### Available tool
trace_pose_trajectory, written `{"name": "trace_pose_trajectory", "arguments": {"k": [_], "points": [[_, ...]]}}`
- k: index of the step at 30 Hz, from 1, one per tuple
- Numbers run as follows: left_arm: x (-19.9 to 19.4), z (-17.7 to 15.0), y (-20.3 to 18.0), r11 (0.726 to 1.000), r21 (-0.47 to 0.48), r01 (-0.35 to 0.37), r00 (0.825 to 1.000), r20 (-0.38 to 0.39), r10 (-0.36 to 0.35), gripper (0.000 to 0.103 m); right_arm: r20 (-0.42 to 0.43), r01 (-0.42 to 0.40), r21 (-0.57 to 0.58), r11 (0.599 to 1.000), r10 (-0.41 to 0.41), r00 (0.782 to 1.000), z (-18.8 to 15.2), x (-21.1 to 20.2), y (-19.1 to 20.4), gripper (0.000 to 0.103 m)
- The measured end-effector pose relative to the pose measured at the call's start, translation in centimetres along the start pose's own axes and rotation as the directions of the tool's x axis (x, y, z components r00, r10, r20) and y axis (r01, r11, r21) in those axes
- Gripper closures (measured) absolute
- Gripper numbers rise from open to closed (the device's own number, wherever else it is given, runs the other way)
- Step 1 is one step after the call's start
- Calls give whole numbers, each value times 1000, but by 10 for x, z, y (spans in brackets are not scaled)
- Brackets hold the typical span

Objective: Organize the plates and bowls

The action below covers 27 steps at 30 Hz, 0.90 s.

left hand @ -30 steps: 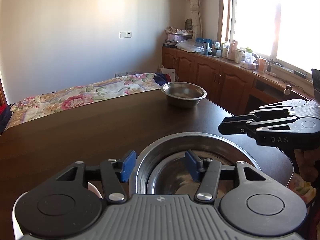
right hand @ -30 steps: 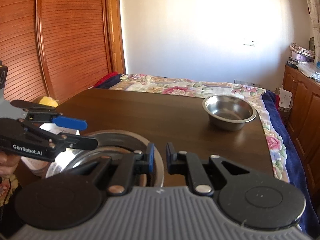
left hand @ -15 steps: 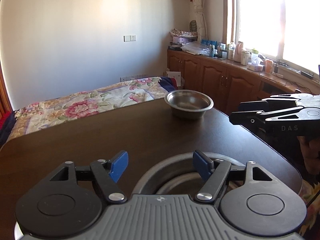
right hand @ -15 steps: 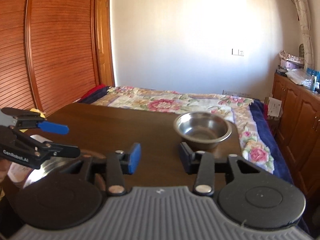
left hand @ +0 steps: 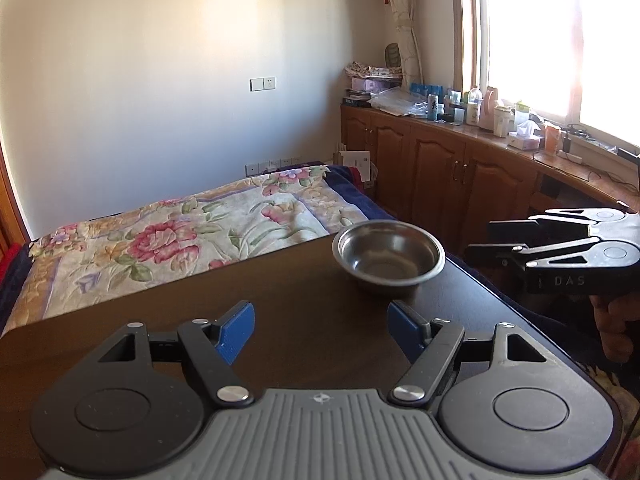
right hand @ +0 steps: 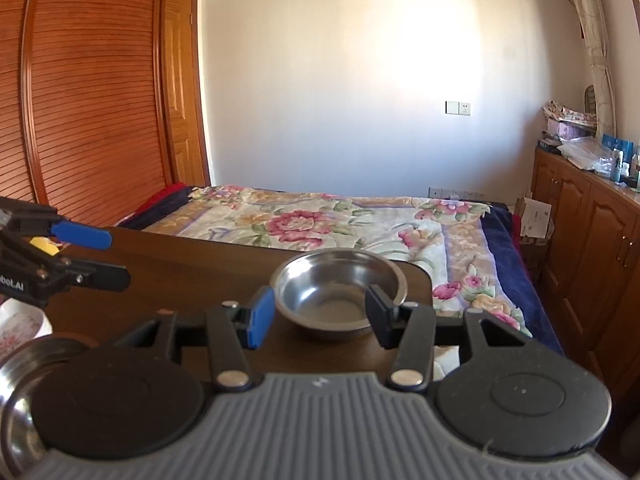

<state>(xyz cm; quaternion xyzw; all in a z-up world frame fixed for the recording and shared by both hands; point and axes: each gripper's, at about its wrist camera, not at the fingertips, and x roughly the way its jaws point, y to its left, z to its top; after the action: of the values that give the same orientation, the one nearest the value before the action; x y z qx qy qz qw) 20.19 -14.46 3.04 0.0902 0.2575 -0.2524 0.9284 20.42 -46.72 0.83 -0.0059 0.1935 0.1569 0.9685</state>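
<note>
Open right tongs before steel bowl

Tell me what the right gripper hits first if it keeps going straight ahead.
Most likely the small steel bowl: it sits framed between the open fingers of the right gripper, nothing visible between them. Height over the table is unclear.

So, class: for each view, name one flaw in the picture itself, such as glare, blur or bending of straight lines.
Left wrist view: the window is blown out to white, and the cabinets curve from fisheye bending. Right wrist view: a bright patch washes the wall, the wardrobe slats bow, and the near bowl at the left edge is blurred.
</note>
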Motion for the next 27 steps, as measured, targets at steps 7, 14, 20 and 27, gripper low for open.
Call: {"name": "trace_pose_trajectory", "arguments": {"k": [7,14,20,27], "points": [[27,15,-5,1000,7,13,1000,-20,-13,27,-18,3,10,1000,-2,1000,3,17,-19,51],[59,27,-9,999,4,34,998,-58,-34,27,-26,7,34,999,-6,1000,3,36,-36,41],[84,38,-14,998,4,64,995,-81,-63,27,-55,11,68,998,-7,998,-1,56,-46,41],[119,45,-13,997,10,73,989,-127,-71,35,-86,7,87,996,0,996,-4,67,-49,41]]}}
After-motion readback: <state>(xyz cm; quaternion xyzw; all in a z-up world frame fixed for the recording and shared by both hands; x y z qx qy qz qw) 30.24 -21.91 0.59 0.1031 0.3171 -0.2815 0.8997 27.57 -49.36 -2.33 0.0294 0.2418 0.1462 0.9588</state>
